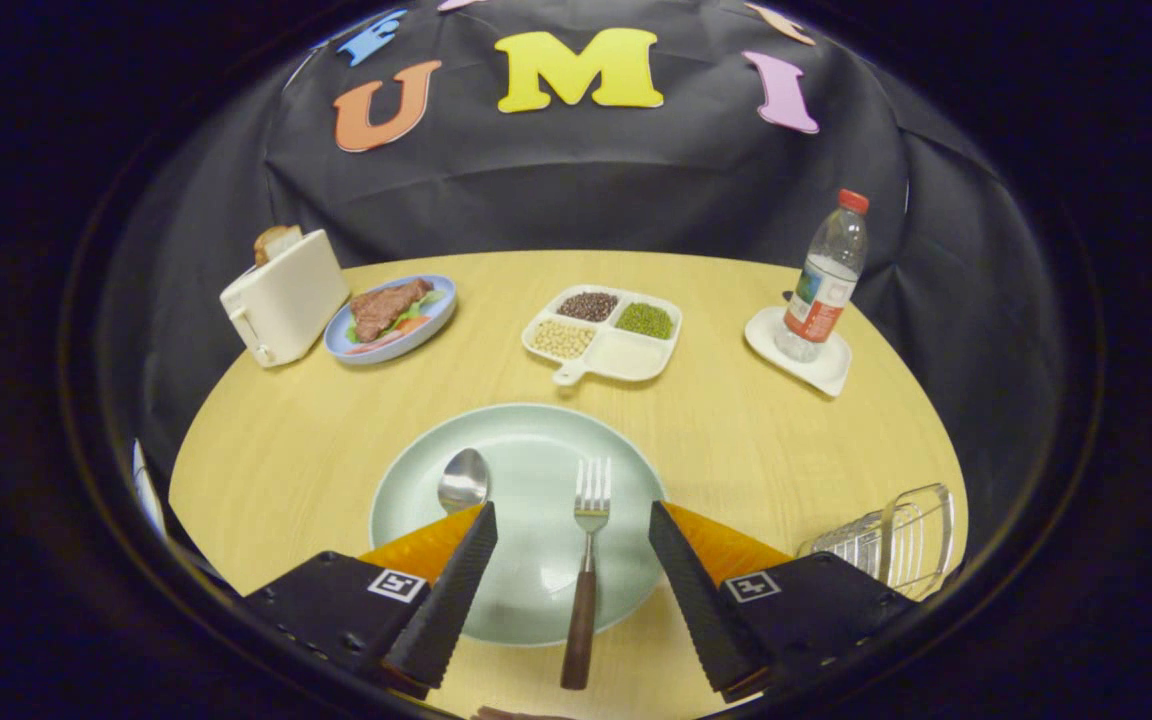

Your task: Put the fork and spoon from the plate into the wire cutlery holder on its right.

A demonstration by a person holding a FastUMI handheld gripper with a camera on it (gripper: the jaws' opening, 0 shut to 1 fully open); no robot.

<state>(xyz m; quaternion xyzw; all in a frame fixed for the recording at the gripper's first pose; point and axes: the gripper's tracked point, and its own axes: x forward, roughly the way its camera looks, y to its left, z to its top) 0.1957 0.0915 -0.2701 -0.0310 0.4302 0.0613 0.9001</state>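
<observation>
Gripper view: gripper (573,535) spread wide over plate (526,440); fork (586,560) between fingers. Advice: close squarely on wooden handle, lift level.

Fork (586,560) lies between parted jaws (untouched).

The gripper (573,520) is held level with both fingers (456,590) spread wide apart, pointing forward, gripping nothing between them.

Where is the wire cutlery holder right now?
In the gripper view, the wire cutlery holder sits on the wooden table to the right of the pale green plate, beyond the open gripper's right finger.
</observation>
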